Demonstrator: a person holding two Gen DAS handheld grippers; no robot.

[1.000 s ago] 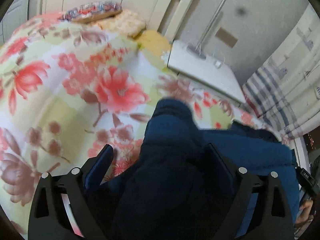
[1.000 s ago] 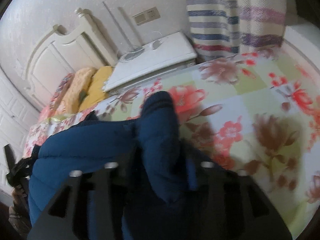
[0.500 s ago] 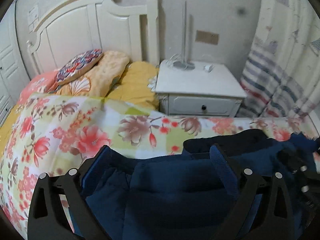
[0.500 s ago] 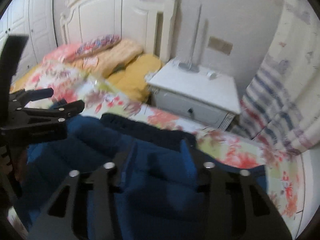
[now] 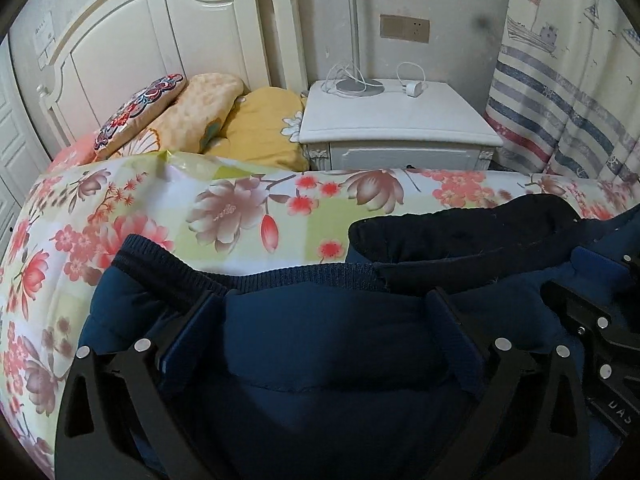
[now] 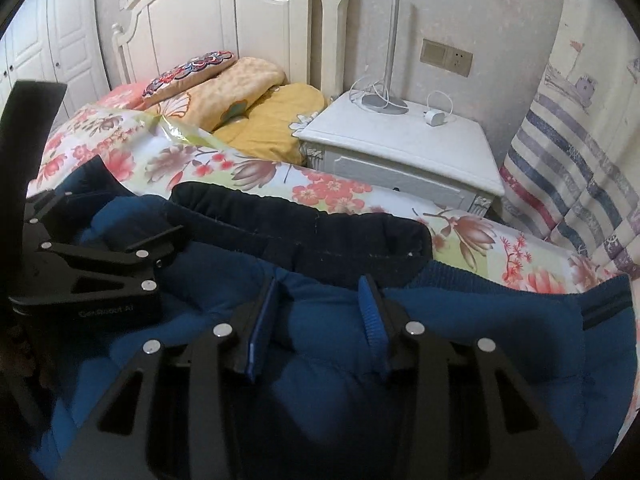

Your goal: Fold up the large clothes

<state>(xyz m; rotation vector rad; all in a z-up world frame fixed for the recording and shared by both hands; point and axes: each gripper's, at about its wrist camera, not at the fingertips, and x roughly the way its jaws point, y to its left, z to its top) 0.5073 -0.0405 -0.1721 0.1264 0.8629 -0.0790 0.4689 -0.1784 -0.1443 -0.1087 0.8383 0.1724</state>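
Observation:
A dark blue padded jacket (image 5: 320,344) lies on the floral bedspread (image 5: 168,216), its black collar (image 5: 460,232) and ribbed hem toward the headboard. My left gripper (image 5: 326,312) has a thick fold of the jacket bulging between its wide-set fingers. My right gripper (image 6: 320,308) holds another bunch of the jacket (image 6: 480,340) between its blue pads. The left gripper also shows in the right wrist view (image 6: 92,264), and the right gripper shows at the right edge of the left wrist view (image 5: 596,312).
A white nightstand (image 5: 396,128) with a lamp base (image 5: 360,86) and charger stands beside the bed. Pillows (image 5: 208,112) lie against the white headboard (image 5: 160,40). A striped curtain (image 5: 568,100) hangs at the right.
Both grippers swung from looking down at a lifted sleeve to facing the headboard. The jacket now lies spread low on the bed, with each gripper still holding it.

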